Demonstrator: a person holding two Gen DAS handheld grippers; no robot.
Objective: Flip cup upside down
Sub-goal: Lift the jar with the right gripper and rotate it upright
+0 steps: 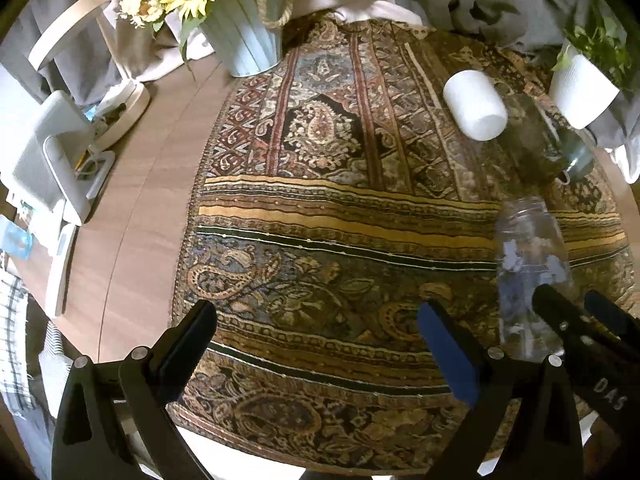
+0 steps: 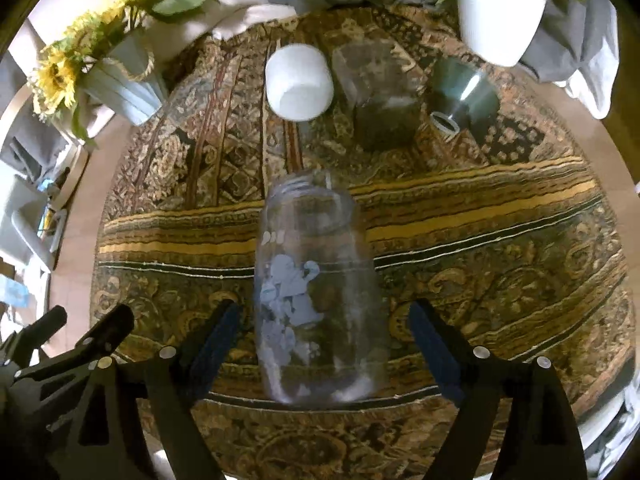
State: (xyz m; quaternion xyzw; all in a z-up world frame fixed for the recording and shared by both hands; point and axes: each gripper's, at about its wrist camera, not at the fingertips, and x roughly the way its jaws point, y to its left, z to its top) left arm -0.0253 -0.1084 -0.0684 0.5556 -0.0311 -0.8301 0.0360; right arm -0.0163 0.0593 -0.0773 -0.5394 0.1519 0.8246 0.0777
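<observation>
A clear glass cup with a pale blue print stands mouth-down on the patterned cloth, between the fingers of my right gripper. The right jaws are open and both stand clear of the glass. The same cup shows in the left wrist view at the right, with the right gripper's fingers beside it. My left gripper is open and empty, low over the cloth to the left of the cup.
A white cup, a clear glass and a greenish glass stand upside down behind. A sunflower pot stands back left, a white plant pot back right. Bare wood table and white stands lie left.
</observation>
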